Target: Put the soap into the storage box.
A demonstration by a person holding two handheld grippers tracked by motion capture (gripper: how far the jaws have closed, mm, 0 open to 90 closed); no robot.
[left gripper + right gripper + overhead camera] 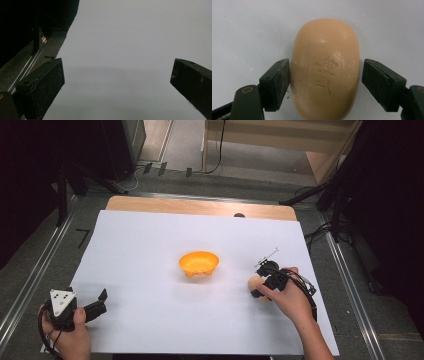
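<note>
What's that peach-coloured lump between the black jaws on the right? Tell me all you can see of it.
It looks like a bar of soap: a smooth, rounded oval, matte peach-tan, with a faint stamped emblem on its top face and pale scuffs. It lies flat on the white table cover, right of the orange bowl. The right gripper straddles it: one pad touches its side, while the other seems a sliver off, so it isn't firmly clamped yet.

A lab: white-covered table (150,270), floor rails (30,280), dark stands (62,190), cables (220,145).
</note>
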